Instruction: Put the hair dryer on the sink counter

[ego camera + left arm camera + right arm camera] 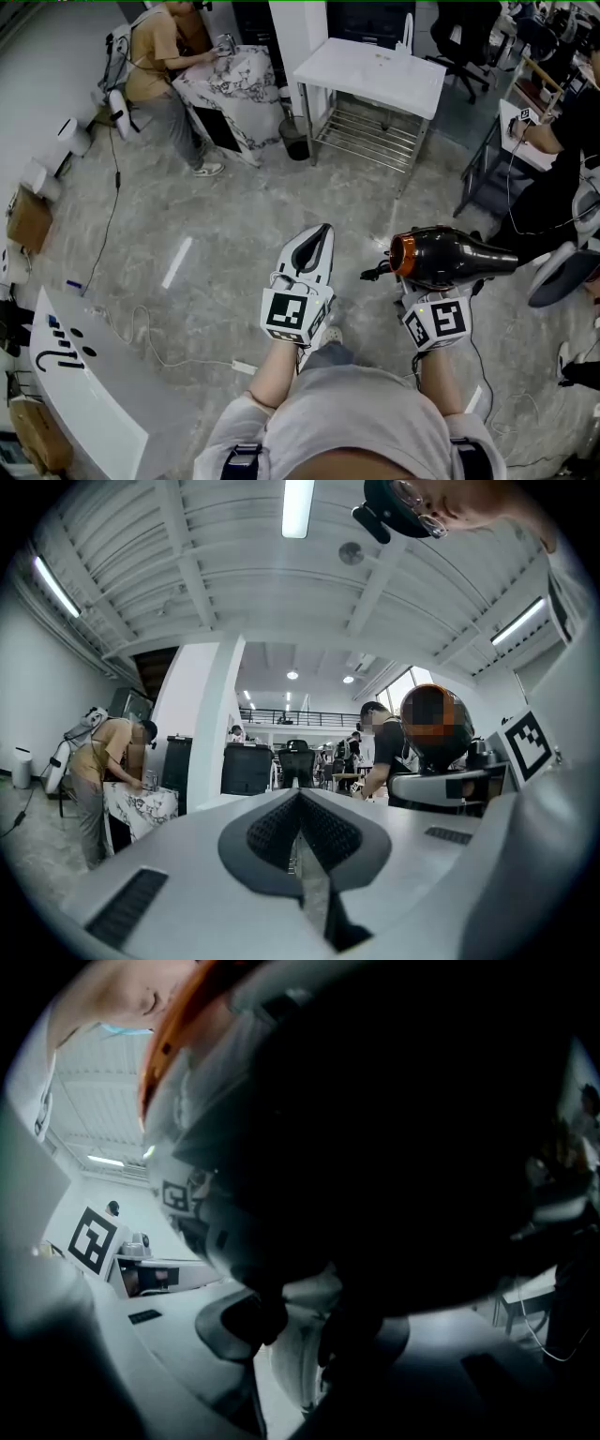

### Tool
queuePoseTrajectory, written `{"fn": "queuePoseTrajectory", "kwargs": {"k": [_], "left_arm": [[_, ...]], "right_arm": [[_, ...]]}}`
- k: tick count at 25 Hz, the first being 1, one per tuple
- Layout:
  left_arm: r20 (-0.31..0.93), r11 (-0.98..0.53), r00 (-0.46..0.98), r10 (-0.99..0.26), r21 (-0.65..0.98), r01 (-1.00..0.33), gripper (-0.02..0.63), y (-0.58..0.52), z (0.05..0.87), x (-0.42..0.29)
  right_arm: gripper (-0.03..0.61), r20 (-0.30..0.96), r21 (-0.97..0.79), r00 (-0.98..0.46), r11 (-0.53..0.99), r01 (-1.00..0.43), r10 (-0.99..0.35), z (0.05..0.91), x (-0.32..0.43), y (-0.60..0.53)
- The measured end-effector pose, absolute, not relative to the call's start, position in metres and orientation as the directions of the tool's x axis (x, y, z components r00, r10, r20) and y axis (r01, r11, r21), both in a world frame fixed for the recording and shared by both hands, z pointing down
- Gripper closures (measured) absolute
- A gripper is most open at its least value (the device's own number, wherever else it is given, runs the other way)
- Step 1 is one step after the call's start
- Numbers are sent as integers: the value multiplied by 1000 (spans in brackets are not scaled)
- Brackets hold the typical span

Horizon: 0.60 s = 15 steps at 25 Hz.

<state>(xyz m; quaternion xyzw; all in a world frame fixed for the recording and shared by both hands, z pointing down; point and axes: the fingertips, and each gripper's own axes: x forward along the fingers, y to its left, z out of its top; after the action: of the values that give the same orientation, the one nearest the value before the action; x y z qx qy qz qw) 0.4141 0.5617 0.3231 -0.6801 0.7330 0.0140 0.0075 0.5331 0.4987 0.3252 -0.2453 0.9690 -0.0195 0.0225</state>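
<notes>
A black hair dryer with an orange ring at its rear lies level above the floor at the right of the head view. My right gripper is shut on its handle from below. In the right gripper view the dryer's dark body fills most of the picture, and its pale handle sits between the jaws of the right gripper. My left gripper points forward beside it, shut with nothing in it; its jaws meet at the tip. A marble-patterned counter with a tap stands far ahead to the left.
A person stands at the marble counter. A white table with a wire shelf stands ahead, with a dark bin beside it. A curved white desk and a floor cable lie at the left. A seated person and a chair are at the right.
</notes>
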Motion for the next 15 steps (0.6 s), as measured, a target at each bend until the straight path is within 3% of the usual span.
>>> {"fn": "queuePoseTrajectory", "kwargs": {"k": [15], "left_arm": [[-56,3,-3,-998,-5,-1000,601,523,322,355]], "right_arm": [[414,-44,-52,-858,859,-510,-512,330,472,470]]}}
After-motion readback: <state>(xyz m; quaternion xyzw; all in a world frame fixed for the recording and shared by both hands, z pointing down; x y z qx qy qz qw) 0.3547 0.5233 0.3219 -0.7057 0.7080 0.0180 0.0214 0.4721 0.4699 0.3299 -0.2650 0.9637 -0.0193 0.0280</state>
